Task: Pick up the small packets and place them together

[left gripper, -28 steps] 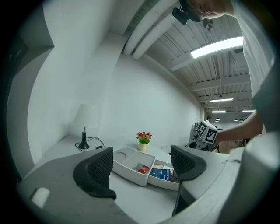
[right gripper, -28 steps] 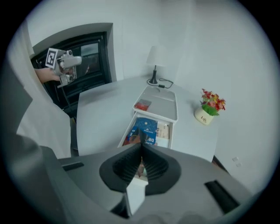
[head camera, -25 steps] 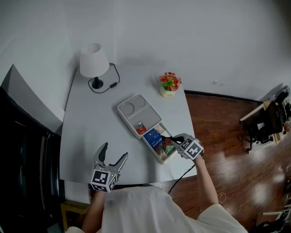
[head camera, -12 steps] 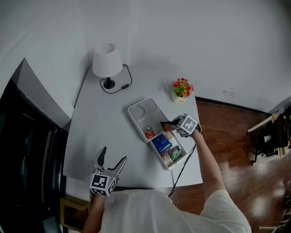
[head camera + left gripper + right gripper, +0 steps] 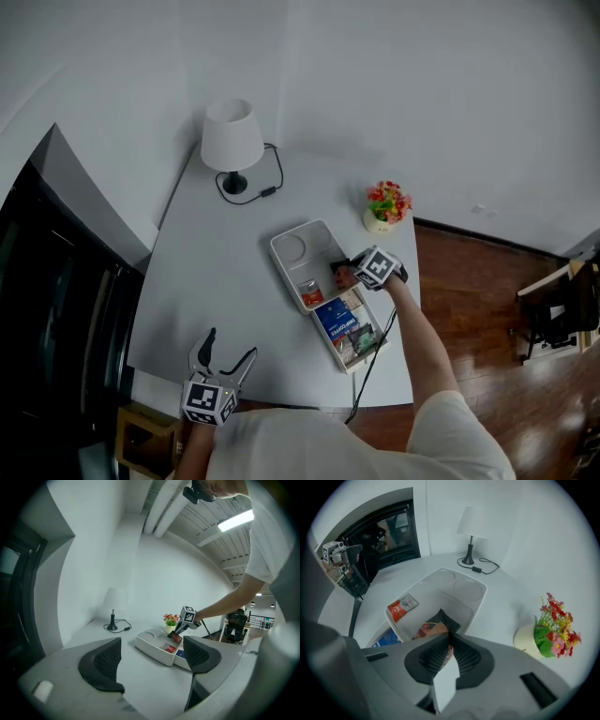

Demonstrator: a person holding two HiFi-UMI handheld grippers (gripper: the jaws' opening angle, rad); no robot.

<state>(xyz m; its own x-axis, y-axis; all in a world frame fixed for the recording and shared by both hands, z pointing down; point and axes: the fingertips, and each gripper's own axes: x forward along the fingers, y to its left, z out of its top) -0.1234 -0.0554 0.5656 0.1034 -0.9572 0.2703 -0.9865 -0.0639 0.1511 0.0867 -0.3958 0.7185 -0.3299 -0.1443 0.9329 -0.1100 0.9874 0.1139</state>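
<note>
"Where's the packet?"

"The dark packet (image 5: 437, 622) is pinched in the right gripper (image 5: 448, 638), whose jaws have just begun easing apart; it hangs over the tray's (image 5: 278, 246) middle compartment, near the red packet (image 5: 401, 606)."

"And the left gripper (image 5: 150, 656)?"

"Jaws wide, nothing in them; idle over the table (image 5: 216, 272)."

"Advice?"

"Go lower, I'd say; open fully; lift straight up, so it settles beside the red one."
</note>
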